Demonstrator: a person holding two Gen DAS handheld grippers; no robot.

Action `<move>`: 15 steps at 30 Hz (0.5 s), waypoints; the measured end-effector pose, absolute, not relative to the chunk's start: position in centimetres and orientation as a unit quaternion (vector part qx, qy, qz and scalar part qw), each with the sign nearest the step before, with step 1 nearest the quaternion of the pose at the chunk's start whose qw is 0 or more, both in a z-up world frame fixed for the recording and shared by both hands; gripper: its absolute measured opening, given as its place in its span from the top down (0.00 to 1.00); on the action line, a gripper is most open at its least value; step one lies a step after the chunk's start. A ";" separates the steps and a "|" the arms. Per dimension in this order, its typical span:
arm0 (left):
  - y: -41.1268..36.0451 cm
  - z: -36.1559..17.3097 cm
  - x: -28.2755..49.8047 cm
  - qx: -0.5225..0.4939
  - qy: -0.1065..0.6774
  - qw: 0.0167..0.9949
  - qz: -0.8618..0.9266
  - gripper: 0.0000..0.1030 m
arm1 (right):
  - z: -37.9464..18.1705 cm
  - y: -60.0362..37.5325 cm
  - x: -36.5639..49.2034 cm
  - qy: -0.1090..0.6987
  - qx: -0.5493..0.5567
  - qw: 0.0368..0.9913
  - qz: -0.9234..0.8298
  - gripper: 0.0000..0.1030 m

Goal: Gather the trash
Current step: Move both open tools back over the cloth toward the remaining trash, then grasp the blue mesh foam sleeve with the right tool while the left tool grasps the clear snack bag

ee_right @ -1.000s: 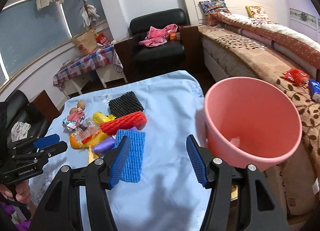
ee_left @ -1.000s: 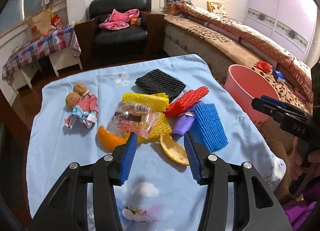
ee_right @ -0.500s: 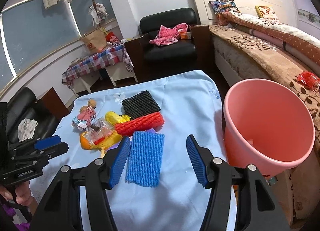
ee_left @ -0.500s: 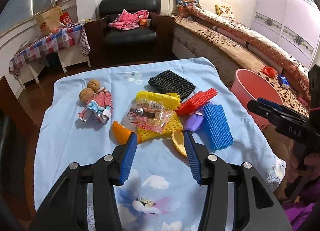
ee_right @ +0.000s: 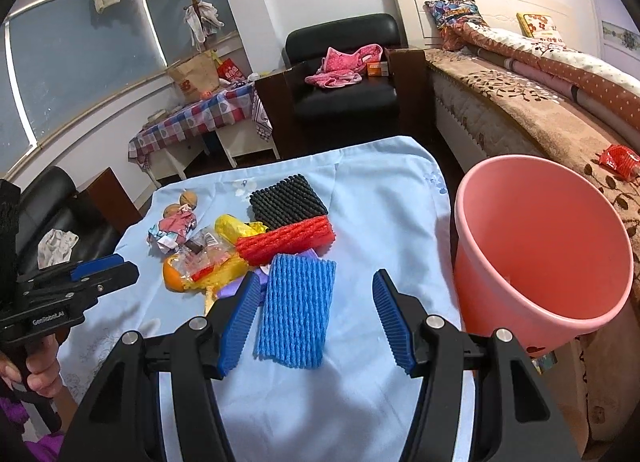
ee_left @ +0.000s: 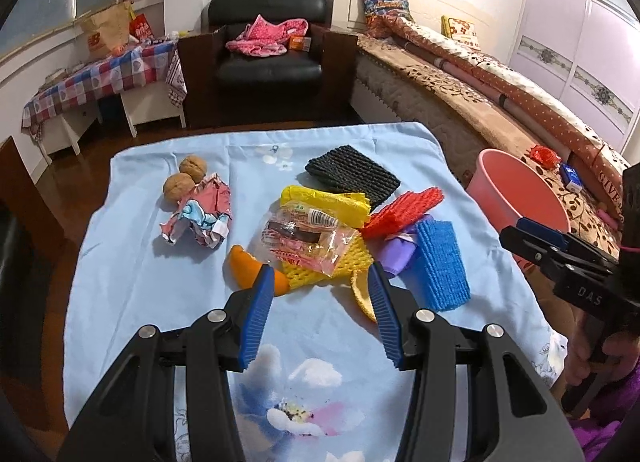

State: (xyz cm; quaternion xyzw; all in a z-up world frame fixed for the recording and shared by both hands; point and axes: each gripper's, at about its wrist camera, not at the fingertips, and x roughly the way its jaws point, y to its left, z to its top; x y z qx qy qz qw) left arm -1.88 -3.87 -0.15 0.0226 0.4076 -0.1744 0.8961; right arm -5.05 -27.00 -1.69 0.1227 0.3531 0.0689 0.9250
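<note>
Left wrist view first: the left gripper (ee_left: 320, 294) fills the lower middle of the frame with its jaws wide and nothing between the blue pads, poised over the near edge of the trash pile on the blue floral cloth (ee_left: 132, 262). Just past the fingertips lie an orange peel (ee_left: 248, 272), a yellow foam net (ee_left: 320, 274) under a clear snack wrapper (ee_left: 308, 238), and a second curl of peel (ee_left: 362, 296) by the right pad. Further up the frame sit a crumpled paper wrapper (ee_left: 200, 216) beside two walnuts (ee_left: 182, 182), a black foam net (ee_left: 352, 176), a red foam net (ee_left: 404, 208), a purple scrap (ee_left: 400, 252) and a blue foam net (ee_left: 440, 262) right of centre.

In the right wrist view the right gripper (ee_right: 312, 322) is likewise spread wide and empty, with the blue net lying flat between and just beyond its pads. The pink bin (ee_right: 540, 258) stands at the right of that frame, beside the cloth's edge, apparently almost empty.

All of this looks very light. The foam nets should squash readily, so a pinch across the short width near one end ought to hold. The snack wrapper looks slick and crinkly; a bunched fold would give better purchase than a flat face. The peels are stiffer and curved, best taken across the rim. The walnuts may roll.
</note>
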 end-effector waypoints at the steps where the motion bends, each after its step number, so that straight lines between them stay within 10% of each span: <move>1: -3.8 -0.3 -1.7 0.021 0.410 0.895 -0.174 0.53 | -1.8 -27.0 -5.0 0.355 0.124 0.924 0.069 0.44; 15: -4.0 -1.2 -0.8 0.016 0.420 0.889 -0.181 0.53 | -2.6 -26.2 -3.7 0.372 0.111 0.918 0.080 0.44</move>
